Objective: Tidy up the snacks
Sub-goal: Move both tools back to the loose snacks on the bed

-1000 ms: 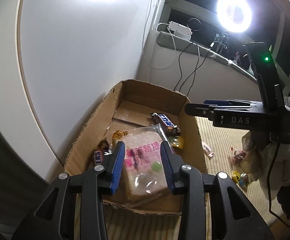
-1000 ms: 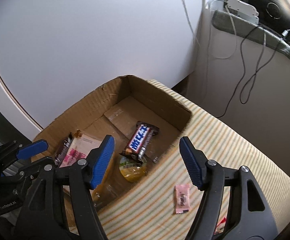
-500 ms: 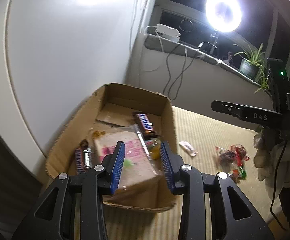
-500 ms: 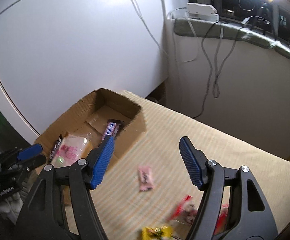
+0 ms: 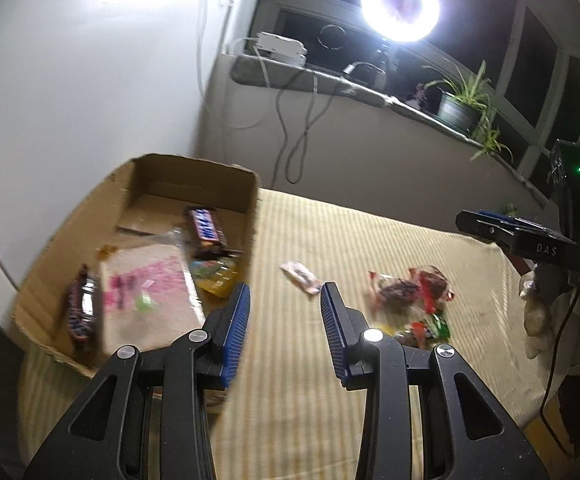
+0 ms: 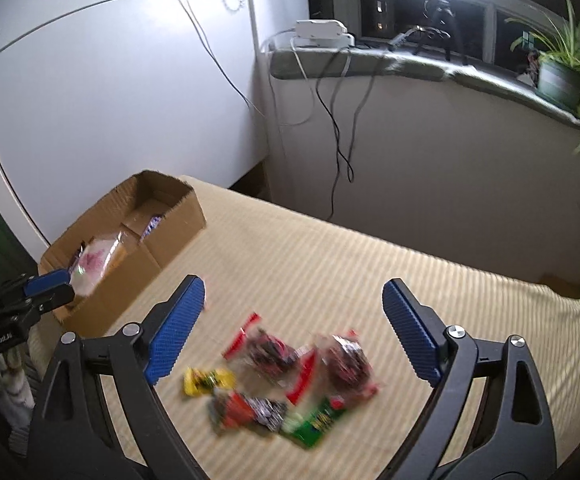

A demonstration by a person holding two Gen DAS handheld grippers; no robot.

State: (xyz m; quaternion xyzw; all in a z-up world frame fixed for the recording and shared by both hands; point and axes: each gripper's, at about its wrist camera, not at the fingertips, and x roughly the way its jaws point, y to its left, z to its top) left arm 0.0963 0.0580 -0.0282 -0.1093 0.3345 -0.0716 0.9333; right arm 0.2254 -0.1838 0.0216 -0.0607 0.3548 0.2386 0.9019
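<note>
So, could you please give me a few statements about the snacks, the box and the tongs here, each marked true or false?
1. A chocolate bar lies inside the cardboard box. True.
2. The right tongs grip a red packet. False: their jaws are opening and nothing is held between them; the loose snacks lie on the striped cloth.
3. The left tongs hold nothing. True.
4. The box is empty. False: it holds a pink-printed bag and other snacks.
5. A small pink packet lies outside the box. True.
</note>
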